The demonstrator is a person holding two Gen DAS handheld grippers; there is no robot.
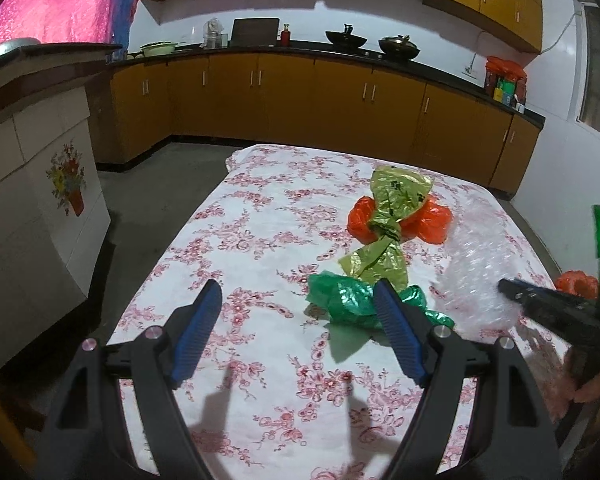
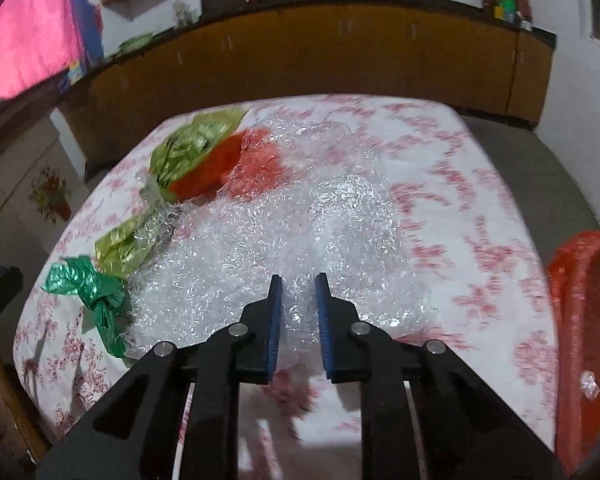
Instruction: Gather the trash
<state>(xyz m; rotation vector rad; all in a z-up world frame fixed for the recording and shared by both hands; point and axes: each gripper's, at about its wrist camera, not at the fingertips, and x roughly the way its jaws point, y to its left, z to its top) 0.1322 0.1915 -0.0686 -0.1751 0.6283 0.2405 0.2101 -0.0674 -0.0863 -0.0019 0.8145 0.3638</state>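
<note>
Bubble wrap (image 2: 284,232) is sitting clamped in the right gripper (image 2: 299,312), stretching ahead; left gripper (image 1: 300,312) is hovering spread wide beside it.

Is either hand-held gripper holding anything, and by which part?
Right hand-held gripper pinches the bubble wrap at its near edge; left hand-held gripper holds nothing.

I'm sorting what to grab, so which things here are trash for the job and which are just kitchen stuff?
Job:
bubble wrap
green bag
olive bag
orange bag
orange bin

Lying about:
woks
laptop
tablecloth
bowl
</note>
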